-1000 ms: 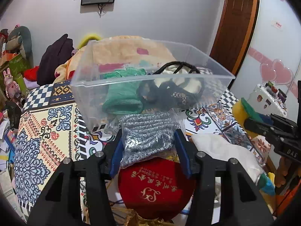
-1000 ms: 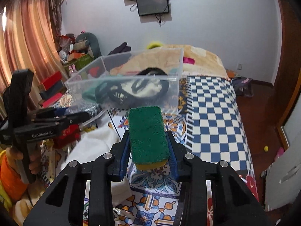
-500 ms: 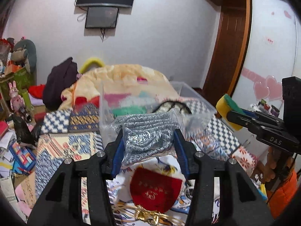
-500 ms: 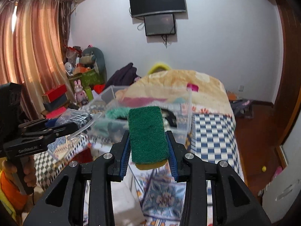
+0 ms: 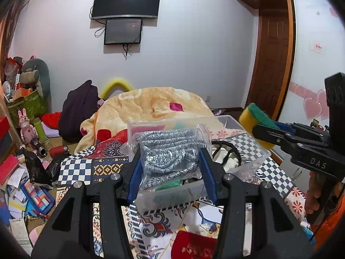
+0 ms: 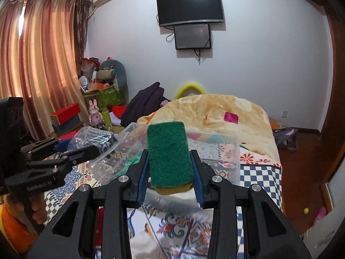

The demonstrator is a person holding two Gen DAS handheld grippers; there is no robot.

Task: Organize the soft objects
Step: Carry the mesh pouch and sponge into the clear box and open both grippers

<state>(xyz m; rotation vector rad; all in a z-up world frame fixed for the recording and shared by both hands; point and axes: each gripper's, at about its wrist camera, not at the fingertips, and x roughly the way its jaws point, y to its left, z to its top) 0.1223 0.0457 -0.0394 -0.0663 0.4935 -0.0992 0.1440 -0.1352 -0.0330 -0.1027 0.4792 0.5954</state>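
Both grippers have been raised since the earlier frames, so the bin now sits lower in each view. The left gripper (image 5: 170, 168) is closed on a bagged grey knit (image 5: 168, 153), held just above the near wall of the clear bin (image 5: 248, 151) at frame centre. The right gripper (image 6: 170, 172) is clamped on a green-and-yellow sponge (image 6: 169, 153), long axis pointing away along the fingers, the bin (image 6: 215, 151) lying directly ahead and below. The left load is judged nearer the opening; a short forward and downward move is called for.
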